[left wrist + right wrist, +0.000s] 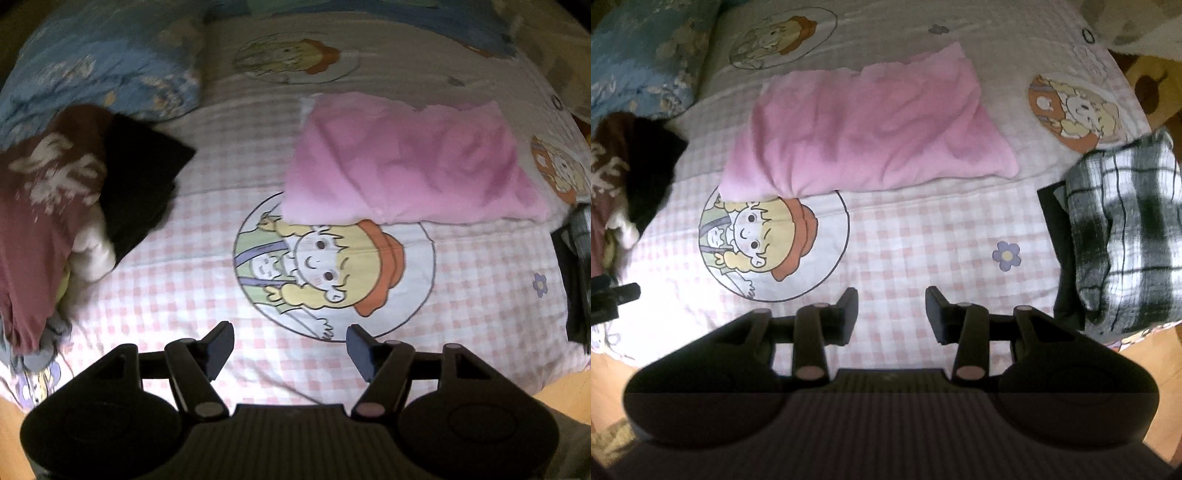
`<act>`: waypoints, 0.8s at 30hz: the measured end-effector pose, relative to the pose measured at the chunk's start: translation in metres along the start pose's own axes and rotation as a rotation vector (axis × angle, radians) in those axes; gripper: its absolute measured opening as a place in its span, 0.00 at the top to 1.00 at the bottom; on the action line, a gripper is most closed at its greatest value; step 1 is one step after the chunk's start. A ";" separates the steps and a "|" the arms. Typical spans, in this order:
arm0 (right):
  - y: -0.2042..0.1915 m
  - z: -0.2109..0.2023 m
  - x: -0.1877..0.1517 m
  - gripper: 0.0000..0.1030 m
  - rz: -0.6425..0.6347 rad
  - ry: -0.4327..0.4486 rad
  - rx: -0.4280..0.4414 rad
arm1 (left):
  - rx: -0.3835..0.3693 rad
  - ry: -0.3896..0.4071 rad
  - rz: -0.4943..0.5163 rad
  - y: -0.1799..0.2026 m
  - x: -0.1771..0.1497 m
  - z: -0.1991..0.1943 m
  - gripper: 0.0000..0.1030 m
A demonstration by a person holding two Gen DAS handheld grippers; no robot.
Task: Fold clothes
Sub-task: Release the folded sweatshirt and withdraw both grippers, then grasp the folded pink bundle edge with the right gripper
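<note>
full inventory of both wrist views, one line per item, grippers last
pink garment: 1, pink, folded, middle of the bed, its corner over the cartoon print
clothes pile: 1 heap, maroon with white print, black, white, at the bed's left edge
plaid garment: 1, black and white, bed's right edge, on a black item
bedsheet: 1, pink-white check with cartoon prints
pillow: 1, blue patterned, upper left
left gripper: 1, black, open, empty, above the sheet
right gripper: 1, black, open, empty, above the sheet

Both grippers are black: the left gripper (290, 349) and right gripper (891, 315) have ribbed bodies, pinkish pivot pins, dark blue-black pads.
</note>
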State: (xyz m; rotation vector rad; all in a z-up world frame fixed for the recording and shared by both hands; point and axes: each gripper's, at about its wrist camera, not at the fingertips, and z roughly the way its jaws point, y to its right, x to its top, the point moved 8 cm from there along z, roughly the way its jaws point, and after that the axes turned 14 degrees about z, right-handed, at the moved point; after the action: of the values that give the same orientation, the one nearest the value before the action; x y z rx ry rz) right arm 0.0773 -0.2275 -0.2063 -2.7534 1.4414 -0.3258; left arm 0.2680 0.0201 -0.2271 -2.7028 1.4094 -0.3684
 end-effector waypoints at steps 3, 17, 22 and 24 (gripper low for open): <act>-0.013 -0.004 0.010 0.59 -0.040 0.016 -0.017 | 0.005 0.003 -0.053 -0.017 -0.007 0.001 0.33; -0.091 0.043 0.055 0.59 -0.525 0.051 -0.034 | 0.001 -0.030 -0.347 -0.036 -0.064 0.035 0.33; -0.029 0.118 0.084 0.59 -0.485 -0.066 -0.195 | 0.009 -0.017 -0.379 -0.020 -0.036 0.075 0.33; 0.002 0.149 0.100 0.59 -0.484 -0.076 -0.239 | 0.015 -0.017 -0.387 -0.009 -0.018 0.096 0.33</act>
State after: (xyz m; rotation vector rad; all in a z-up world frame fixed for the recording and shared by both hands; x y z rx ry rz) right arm 0.1591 -0.3219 -0.3344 -3.2445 0.8275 -0.0502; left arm 0.2886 0.0358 -0.3221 -2.9498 0.8669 -0.3731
